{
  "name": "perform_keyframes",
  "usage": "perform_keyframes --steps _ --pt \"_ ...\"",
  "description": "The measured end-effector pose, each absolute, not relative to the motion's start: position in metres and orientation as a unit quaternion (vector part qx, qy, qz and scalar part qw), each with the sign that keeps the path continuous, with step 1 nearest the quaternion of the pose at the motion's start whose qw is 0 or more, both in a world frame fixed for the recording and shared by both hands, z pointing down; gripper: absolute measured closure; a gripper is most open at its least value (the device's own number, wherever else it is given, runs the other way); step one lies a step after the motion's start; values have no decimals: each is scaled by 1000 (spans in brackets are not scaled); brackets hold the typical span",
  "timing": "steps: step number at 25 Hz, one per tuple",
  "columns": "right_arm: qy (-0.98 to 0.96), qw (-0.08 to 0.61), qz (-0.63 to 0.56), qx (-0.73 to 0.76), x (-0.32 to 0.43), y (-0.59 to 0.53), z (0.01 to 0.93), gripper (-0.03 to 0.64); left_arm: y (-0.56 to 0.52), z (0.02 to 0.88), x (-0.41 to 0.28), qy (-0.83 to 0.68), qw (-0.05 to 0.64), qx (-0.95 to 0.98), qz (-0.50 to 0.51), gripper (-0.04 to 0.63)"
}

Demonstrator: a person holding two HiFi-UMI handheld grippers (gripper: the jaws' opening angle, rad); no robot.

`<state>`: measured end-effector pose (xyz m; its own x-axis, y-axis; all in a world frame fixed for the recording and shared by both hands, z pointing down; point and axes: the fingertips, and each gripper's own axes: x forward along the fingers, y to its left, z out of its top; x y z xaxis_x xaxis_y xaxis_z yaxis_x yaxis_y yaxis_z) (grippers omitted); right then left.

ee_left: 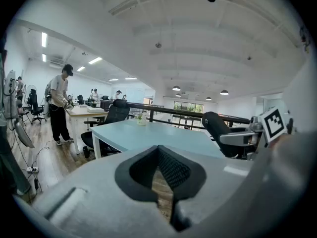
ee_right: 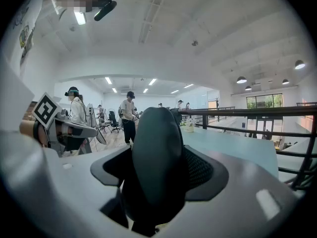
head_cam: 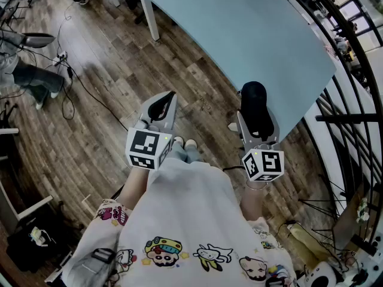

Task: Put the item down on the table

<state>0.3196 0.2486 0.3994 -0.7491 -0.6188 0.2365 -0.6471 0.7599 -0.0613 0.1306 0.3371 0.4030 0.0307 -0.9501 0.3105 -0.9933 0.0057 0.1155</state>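
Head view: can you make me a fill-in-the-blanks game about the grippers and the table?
1. The right gripper grips a ___ item.
2. The left gripper is shut and holds ___.
3. The table is light ___.
Missing words: black; nothing; blue.

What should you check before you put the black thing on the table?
1. Right gripper is clamped on the black item: ok.
2. Left gripper is shut with nothing in it and held off to the side: ok.
3. Blue table has bare room ahead of the item: ok.
4. Item is already over the tabletop, not just at its edge: cannot tell.
5. Item is low enough to let go: cannot tell.
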Motion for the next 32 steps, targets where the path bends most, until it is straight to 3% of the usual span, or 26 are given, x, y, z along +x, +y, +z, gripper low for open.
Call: perform_keyframes --steps 16,32 --pt "-949 91 77 291 323 241 405 275 344 400 133 -730 145 665 69 597" --pt "-954 96 78 275 210 172 401 275 269 398 38 -722 145 674 58 597"
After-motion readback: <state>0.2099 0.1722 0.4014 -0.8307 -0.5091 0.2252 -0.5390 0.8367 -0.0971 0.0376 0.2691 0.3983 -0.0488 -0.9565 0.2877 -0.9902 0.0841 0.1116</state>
